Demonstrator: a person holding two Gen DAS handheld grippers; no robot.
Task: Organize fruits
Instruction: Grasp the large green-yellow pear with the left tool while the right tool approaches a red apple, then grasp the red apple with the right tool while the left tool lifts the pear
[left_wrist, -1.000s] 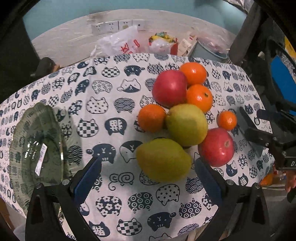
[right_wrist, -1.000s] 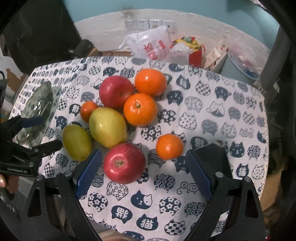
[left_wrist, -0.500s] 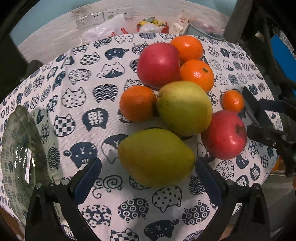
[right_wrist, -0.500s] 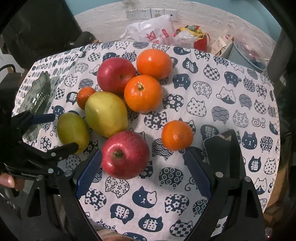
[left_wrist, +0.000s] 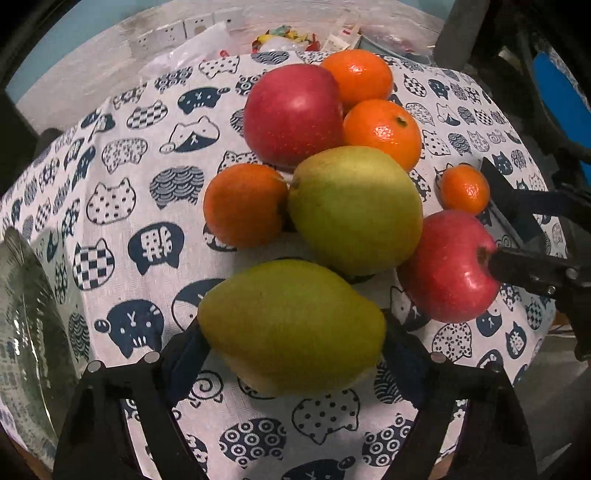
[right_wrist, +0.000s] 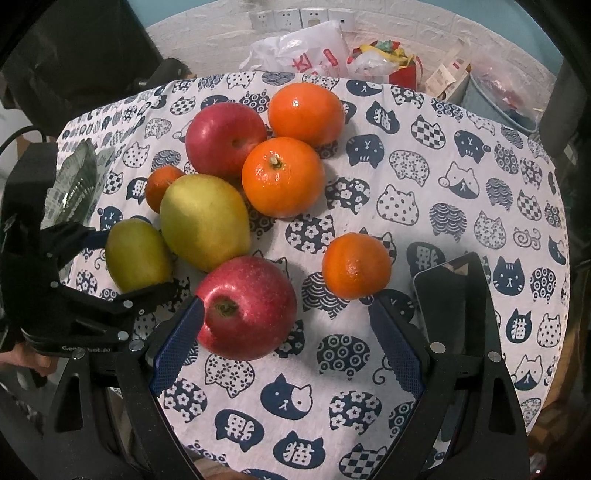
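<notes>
Fruits lie clustered on a cat-print tablecloth (left_wrist: 155, 206). My left gripper (left_wrist: 291, 354) is open, its fingers on either side of the nearest green pear (left_wrist: 291, 325), which also shows in the right wrist view (right_wrist: 136, 254). Behind it lie a bigger green pear (left_wrist: 354, 210), an orange (left_wrist: 243, 205) and a red apple (left_wrist: 293, 114). My right gripper (right_wrist: 288, 336) is open around a second red apple (right_wrist: 247, 306), its left pad touching it. A small orange (right_wrist: 356, 266) lies to the right of that apple. Two larger oranges (right_wrist: 282, 177) lie further back.
A clear glass plate (left_wrist: 26, 332) sits at the table's left edge. A black phone (right_wrist: 447, 295) lies by my right gripper's right finger. Plastic bags (right_wrist: 310, 55), boxes and a bin stand behind the table against the wall.
Both grippers moved forward and down toward the fruit. The left now straddles the near pear; the right now straddles the near apple.
</notes>
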